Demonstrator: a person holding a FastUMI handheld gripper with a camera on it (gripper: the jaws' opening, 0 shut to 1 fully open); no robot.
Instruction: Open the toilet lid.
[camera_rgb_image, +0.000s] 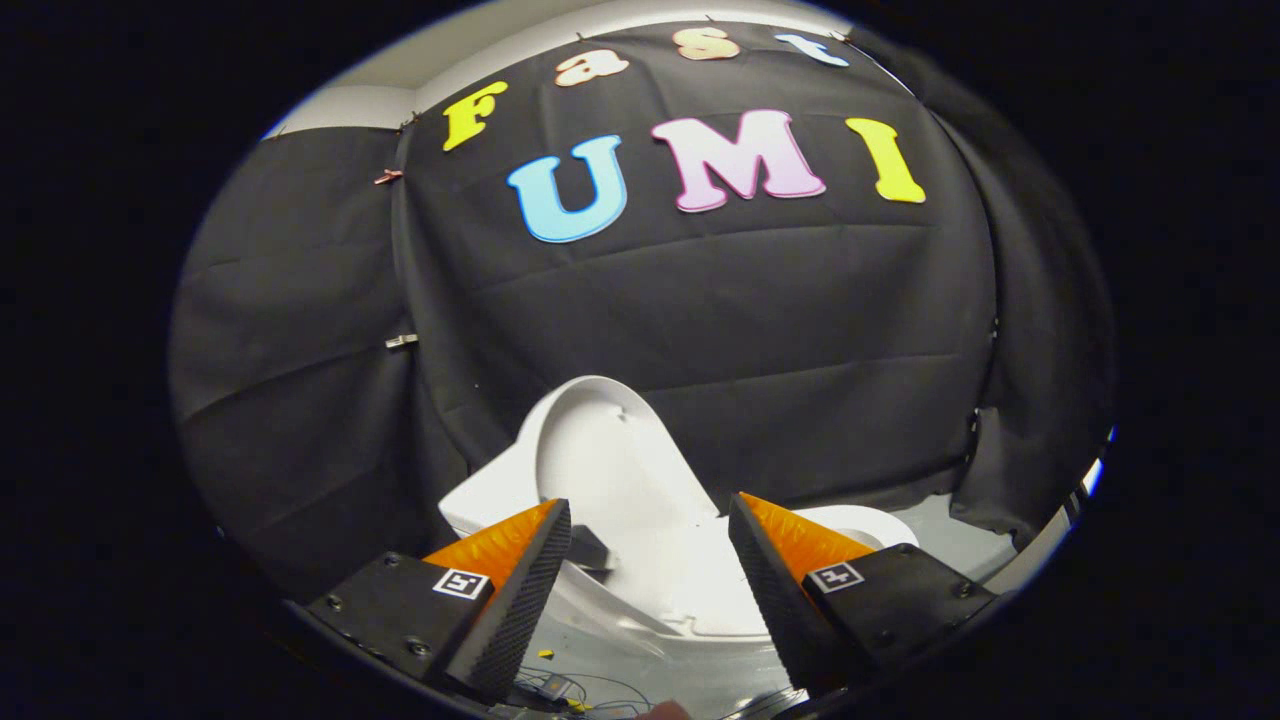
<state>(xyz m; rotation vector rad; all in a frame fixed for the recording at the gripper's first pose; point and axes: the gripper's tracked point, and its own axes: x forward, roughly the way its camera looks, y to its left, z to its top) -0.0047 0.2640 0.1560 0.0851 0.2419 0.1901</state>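
A white toilet stands just ahead of my fingers, in front of the black cloth wall. Its lid is raised and stands nearly upright, with the pale inner face turned toward me. The lid's lower part shows in the gap between my two fingers. My gripper is open; neither finger touches the lid. The left finger and right finger stand wide apart. A small dark part sits by the lid's base, next to the left finger.
Black cloth drapes behind and on both sides of the toilet. Pale floor shows to the right of the toilet. Thin wires and small yellow bits lie on the floor beneath my fingers.
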